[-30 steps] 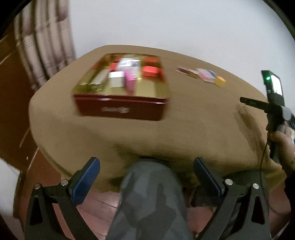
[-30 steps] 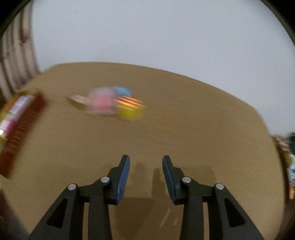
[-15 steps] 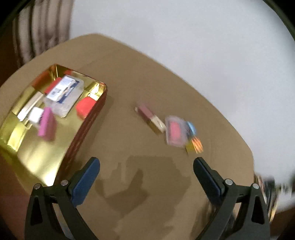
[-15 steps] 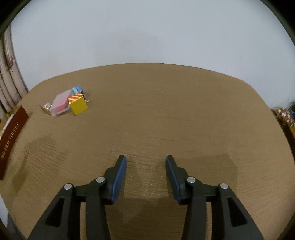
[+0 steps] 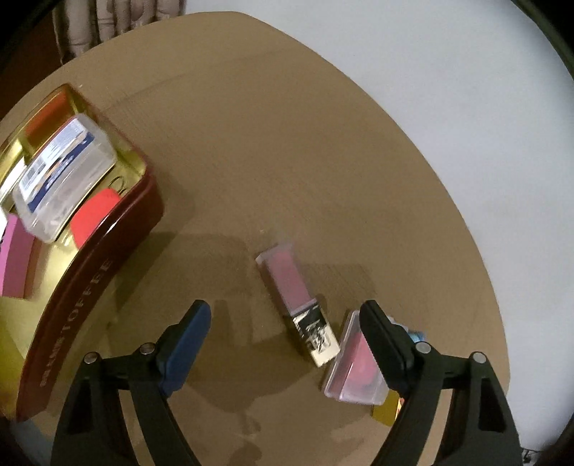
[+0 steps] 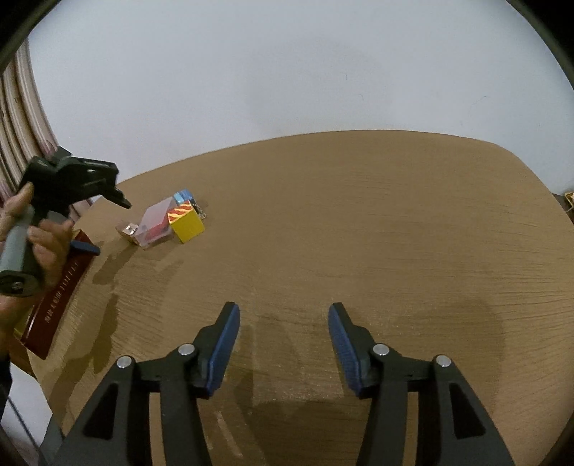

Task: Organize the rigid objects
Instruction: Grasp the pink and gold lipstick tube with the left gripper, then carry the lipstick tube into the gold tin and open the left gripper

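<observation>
A red toffee tin [image 5: 89, 286] with a gold inside sits at the left and holds a clear box [image 5: 61, 179], a red piece [image 5: 93, 215] and a pink block [image 5: 14, 261]. My left gripper [image 5: 287, 329] is open and hovers over a pink-and-gold bar [image 5: 297, 297] lying on the table. A clear case with a red insert [image 5: 353, 372] lies partly behind my right finger. In the right wrist view the loose pile shows the clear case [image 6: 156, 224] and a yellow cube [image 6: 186, 224]. My right gripper [image 6: 283, 340] is open and empty above bare table.
The round tan tabletop [image 6: 358, 222] ends at a white wall. A curtain [image 5: 107, 18] hangs at the far left. A small blue piece [image 6: 183, 196] sits behind the yellow cube. The tin's side [image 6: 57, 304] shows at the left in the right wrist view.
My left gripper has swung from the table's front edge over the tin and down to the loose pile. My right gripper has opened wider and barely shifted.
</observation>
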### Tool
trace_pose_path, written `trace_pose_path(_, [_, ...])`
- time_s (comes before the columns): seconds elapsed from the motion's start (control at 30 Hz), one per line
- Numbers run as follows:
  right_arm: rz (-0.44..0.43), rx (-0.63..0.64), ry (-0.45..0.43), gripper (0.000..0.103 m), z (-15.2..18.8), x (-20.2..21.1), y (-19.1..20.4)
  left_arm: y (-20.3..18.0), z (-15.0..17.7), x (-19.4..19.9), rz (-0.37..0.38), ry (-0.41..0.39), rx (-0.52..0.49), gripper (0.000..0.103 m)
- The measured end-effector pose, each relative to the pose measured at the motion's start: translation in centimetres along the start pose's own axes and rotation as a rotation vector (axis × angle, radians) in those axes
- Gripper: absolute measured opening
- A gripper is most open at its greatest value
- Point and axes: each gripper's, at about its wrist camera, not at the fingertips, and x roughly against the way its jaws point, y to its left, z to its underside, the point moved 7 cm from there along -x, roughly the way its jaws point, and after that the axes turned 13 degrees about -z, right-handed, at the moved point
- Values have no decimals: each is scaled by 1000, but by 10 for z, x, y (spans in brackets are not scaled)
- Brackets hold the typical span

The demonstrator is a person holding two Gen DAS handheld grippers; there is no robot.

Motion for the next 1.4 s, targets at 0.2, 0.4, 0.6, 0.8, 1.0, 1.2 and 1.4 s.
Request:
trace_pose_path(0.2, [-13,-5,-11,53,3,22,-10,-4,1,-18,-40,66,15,82])
trace_pose_path(0.4, [-15,-8,-7,53,2,20,-9,-9,-6,-22,-159,51,-34,58])
trace_pose_path(0.6, [-9,-15,0,53,1,14,-10,-18,-11,-19,-190,26,-133,17])
trace_pose_path(0.8, [-7,-19,15,53,0,9,-14,-10,19,20,-78,-28,-307,17])
trace_pose_path(1.0, [11,-17,34,53,0,2,-15,41,55,101,38,-138,-466,17])
trace_pose_path(1.2, [36,-8,48,54,-1,-6,-14,124,30,136,30,-165,-515,17])
trace_pose_path(1.4, [60,7,59,55,-2,-13,-12,170,7,106,-2,-127,-589,17])
